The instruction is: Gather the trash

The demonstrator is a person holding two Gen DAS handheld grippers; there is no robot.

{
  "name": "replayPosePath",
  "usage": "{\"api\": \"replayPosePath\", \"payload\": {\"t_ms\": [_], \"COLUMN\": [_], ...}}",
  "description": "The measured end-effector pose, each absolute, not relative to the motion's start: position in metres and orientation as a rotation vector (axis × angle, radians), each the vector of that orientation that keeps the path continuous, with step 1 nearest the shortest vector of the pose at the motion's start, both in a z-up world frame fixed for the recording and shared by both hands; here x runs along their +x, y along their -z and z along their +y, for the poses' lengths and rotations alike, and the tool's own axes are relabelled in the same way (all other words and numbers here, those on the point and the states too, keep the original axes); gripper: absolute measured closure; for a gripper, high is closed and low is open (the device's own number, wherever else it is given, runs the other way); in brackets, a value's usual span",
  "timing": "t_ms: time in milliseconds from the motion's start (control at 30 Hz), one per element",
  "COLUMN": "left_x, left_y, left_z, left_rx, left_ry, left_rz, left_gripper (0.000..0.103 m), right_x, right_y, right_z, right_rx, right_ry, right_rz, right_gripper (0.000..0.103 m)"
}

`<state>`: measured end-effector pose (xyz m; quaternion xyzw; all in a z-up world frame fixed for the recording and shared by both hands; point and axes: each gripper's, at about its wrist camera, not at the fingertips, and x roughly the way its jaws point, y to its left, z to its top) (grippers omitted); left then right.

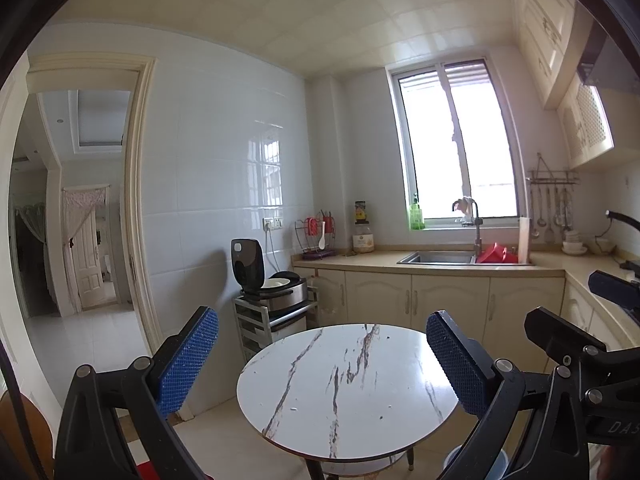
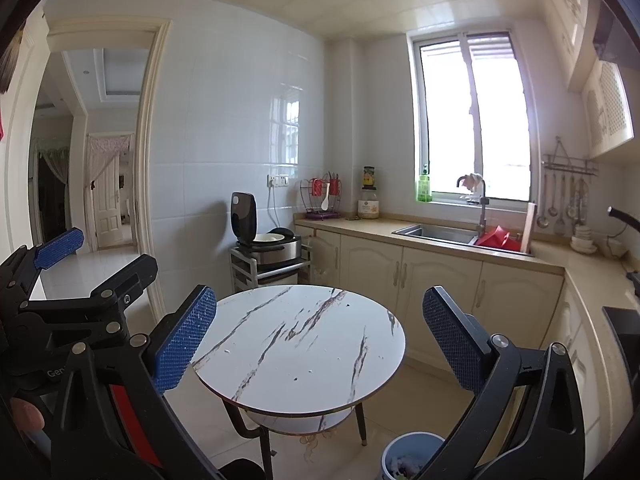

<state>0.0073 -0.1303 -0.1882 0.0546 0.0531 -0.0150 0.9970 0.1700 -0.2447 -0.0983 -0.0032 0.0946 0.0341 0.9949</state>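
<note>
A round white marble-pattern table [image 1: 344, 360] [image 2: 280, 320] stands just ahead of both grippers. A few tiny white and dark crumbs [image 1: 294, 409] [image 2: 310, 371] lie on its top. On the floor at its near right stands a light blue bin [image 2: 404, 454] with some scraps inside; only its rim [image 1: 494, 462] shows in the left wrist view. My left gripper [image 1: 322, 360] is open and holds nothing. My right gripper [image 2: 318, 340] is open and holds nothing. Both hover before the table's near edge, side by side.
An open rice cooker [image 2: 266, 236] sits on a metal rack [image 2: 256, 270] beyond the table on the left. Cream cabinets [image 2: 440, 284] with a counter and a sink [image 2: 434, 232] run along the back and right. A doorway [image 2: 104, 168] opens at left.
</note>
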Motion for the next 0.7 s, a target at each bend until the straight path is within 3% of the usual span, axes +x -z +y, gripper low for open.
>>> {"api": "replayPosePath", "payload": {"t_ms": [700], "left_x": [0.0106], "left_y": [0.1898], "left_z": [-0.1221], "left_rx": [0.111], "left_ry": [0.041], "left_rz": [0.118], "left_gripper": [0.001], "right_x": [0.1721], "right_y": [0.1019], "right_z": [-0.2479], "right_rx": [-0.002], "right_ry": [-0.067], "right_rz": [0.2], "right_gripper": [0.0]}}
